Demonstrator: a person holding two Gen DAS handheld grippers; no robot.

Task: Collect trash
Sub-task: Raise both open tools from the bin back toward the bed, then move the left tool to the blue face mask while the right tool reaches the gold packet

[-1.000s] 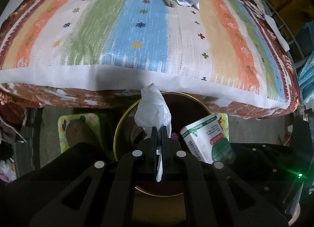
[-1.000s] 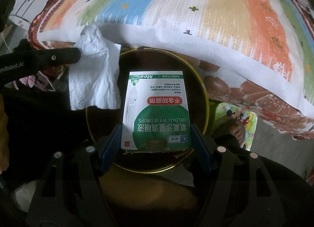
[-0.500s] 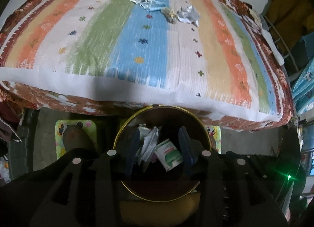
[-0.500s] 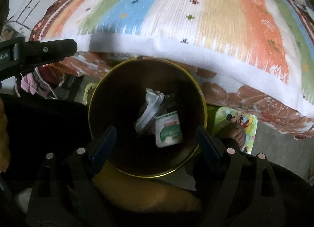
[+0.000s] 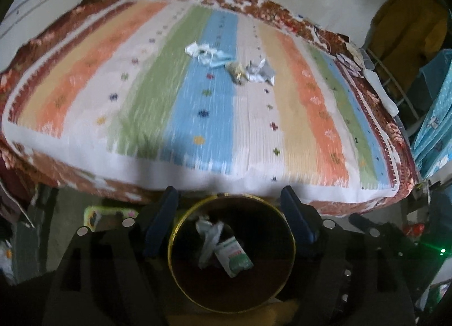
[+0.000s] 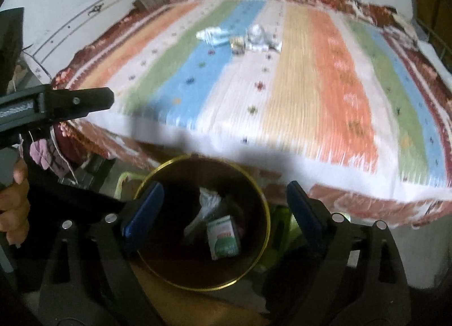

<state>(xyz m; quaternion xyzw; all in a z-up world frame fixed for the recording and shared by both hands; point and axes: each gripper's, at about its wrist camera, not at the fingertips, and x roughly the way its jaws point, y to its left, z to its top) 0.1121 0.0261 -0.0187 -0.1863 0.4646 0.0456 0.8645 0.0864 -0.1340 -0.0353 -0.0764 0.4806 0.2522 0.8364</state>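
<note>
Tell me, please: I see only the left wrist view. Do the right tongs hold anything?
Observer: No. The right tongs are open with nothing between them; their jaws have just been opening.
Operator: Where do they point?
Observer: Down into the bin; its dark inside shows between the two blue pads.
Operator: Is the person visible anywhere?
Observer: Only a hand, fingers curled, at the left edge of the right wrist view.

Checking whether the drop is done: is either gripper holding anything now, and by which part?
Nothing is held. The left gripper and right gripper are open; tissue and box lie in the bin.
</note>
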